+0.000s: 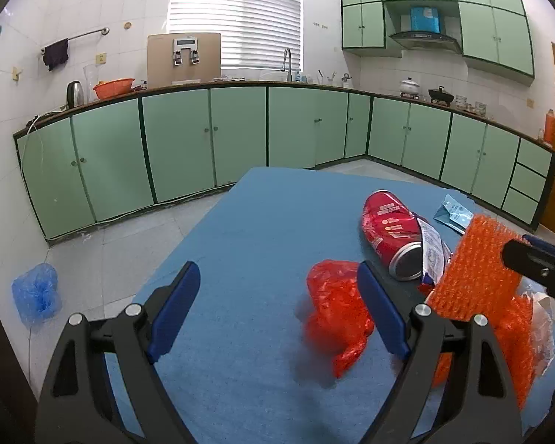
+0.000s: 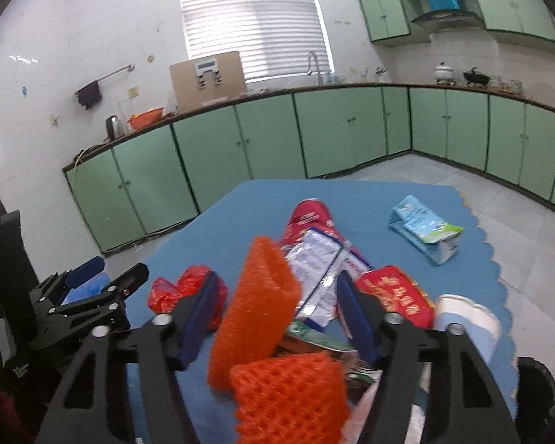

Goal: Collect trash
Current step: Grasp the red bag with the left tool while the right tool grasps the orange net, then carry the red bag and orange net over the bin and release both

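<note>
Trash lies on a blue table (image 1: 259,222). My left gripper (image 1: 277,270) hovers open over it, nothing between its fingers; a crumpled red plastic bag (image 1: 333,303) lies just beside its right finger. An orange foam net (image 2: 255,296) stands up between the jaws of my right gripper (image 2: 277,277). The net lies against the left pad, and a gap shows on the right pad's side. Behind it are a silvery wrapper (image 2: 322,270), a crushed red can (image 1: 388,222), a red packet (image 2: 396,296) and a blue-white carton (image 2: 421,229).
A white paper cup (image 2: 466,318) lies at the table's right near edge. A blue plastic bag (image 1: 37,296) sits on the floor to the left. Green cabinets (image 1: 177,140) line the far walls. The table's far left part is bare blue.
</note>
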The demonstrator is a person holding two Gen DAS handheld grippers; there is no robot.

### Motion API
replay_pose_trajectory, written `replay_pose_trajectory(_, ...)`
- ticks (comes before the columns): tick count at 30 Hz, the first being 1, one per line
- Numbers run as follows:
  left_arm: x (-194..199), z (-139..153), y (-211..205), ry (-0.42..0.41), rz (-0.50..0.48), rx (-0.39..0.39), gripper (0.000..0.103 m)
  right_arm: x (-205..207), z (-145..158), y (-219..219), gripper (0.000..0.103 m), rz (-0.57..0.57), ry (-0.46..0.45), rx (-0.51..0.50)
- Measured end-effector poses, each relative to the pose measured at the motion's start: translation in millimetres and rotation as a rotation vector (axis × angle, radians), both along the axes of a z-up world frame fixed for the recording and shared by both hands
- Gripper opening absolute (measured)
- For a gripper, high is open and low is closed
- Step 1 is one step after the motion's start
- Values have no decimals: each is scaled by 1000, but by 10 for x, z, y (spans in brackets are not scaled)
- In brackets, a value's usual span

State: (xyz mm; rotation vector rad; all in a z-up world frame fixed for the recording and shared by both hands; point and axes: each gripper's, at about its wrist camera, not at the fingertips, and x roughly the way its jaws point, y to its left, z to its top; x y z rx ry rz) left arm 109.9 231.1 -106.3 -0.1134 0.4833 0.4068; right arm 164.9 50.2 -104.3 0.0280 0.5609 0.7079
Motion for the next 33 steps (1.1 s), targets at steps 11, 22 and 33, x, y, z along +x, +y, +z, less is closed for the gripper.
replay_pose_trajectory(11, 78, -165, -54, 33, -60, -42, 85, -103, 57, 50, 11, 69, -7, -8)
replay_pose_trajectory(22, 467, -511, -153, 179, -90, -58, 62, -93, 61, -48, 11, 50, 3, -2)
replay_pose_trajectory(33, 346, -268, -132, 93, -105, -102, 19, -141, 198, -96, 11, 60, -28, 29)
